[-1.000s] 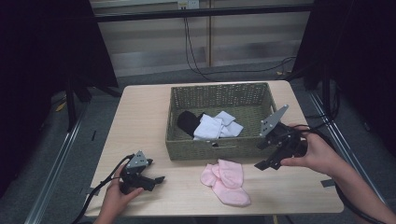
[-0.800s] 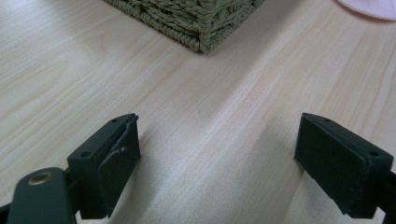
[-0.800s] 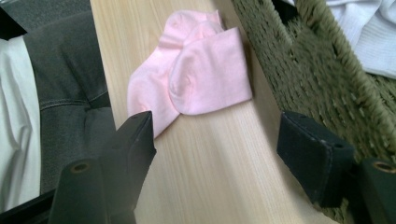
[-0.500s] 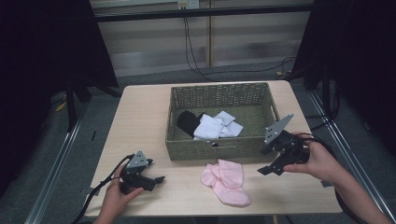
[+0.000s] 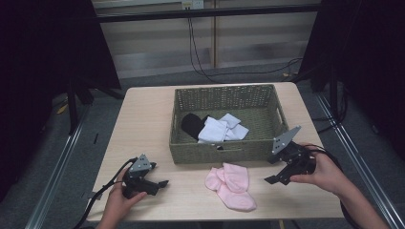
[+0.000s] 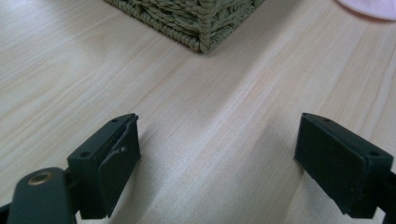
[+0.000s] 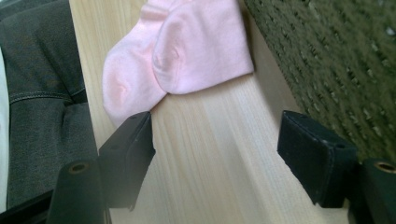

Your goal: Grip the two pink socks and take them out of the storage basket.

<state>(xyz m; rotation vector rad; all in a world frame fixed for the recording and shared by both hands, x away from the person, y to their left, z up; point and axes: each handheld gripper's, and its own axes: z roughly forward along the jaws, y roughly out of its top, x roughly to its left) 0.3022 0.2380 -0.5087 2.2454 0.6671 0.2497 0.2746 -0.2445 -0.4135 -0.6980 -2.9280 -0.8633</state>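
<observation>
Two pink socks point(image 5: 231, 186) lie beside the basket point(image 5: 224, 152), unobstructed.

Light wooden table point(image 5: 148, 119) with rounded corners, standing on a grey floor point(image 5: 57, 157) crossed by pale metal rails point(image 5: 55, 188) along both sides. Behind, a dim panelled wall point(image 5: 157, 52) in pale grey, divided by a vertical strip and a dark horizontal bar point(image 5: 205, 12) near the top, with black cables point(image 5: 196, 52) hanging down from a small outlet and trailing across the floor to the right. Dark curtains or screens point(image 5: 38, 71) to the left and right, a black stand leg point(image 5: 71, 105) at the left, soft even light on the tabletop and deep shadow at the edges.
</observation>
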